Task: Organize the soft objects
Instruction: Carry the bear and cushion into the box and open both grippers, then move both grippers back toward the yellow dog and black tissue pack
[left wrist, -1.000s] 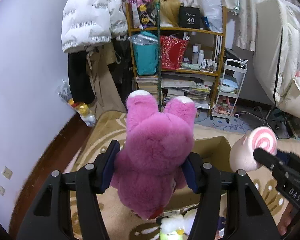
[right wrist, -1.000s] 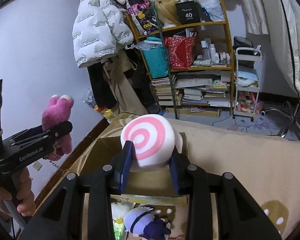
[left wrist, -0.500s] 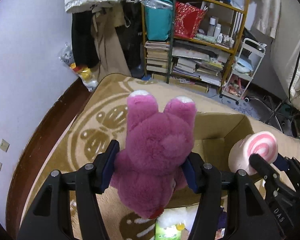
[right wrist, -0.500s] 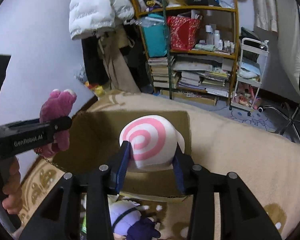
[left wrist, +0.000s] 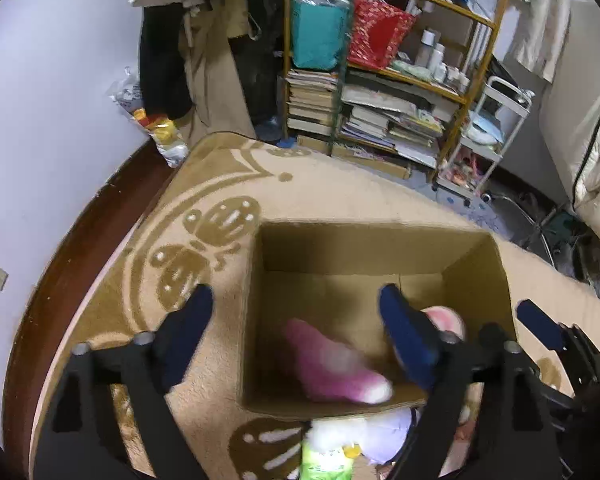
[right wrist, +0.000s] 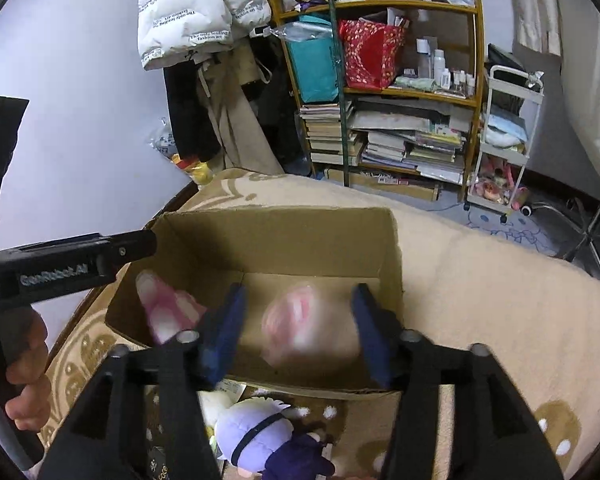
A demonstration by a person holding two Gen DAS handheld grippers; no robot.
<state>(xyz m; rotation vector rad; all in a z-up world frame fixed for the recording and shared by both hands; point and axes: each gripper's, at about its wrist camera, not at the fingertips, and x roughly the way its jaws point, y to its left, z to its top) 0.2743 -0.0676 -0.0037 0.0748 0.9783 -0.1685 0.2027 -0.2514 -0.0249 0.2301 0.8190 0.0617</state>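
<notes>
An open cardboard box (left wrist: 476,256) (right wrist: 276,236) stands on the beige rug. The pink plush bear (left wrist: 332,364) (right wrist: 164,312) is blurred, dropping inside the box at its near left. The pink-swirl white plush (right wrist: 304,328) (left wrist: 444,316) is blurred too, falling inside the box. My left gripper (left wrist: 296,320) is open and empty above the box's near left side. My right gripper (right wrist: 300,320) is open and empty above the box's near edge.
A purple-and-white plush doll (right wrist: 256,428) and a white plush with a green tag (left wrist: 328,456) lie on the rug in front of the box. A crowded shelf (left wrist: 380,80), a white cart (left wrist: 488,140) and hanging coats (right wrist: 204,20) stand at the back wall.
Both grippers tilted down over the box and opened. The pink bear and the swirl plush left the jaws and are falling into the box.
</notes>
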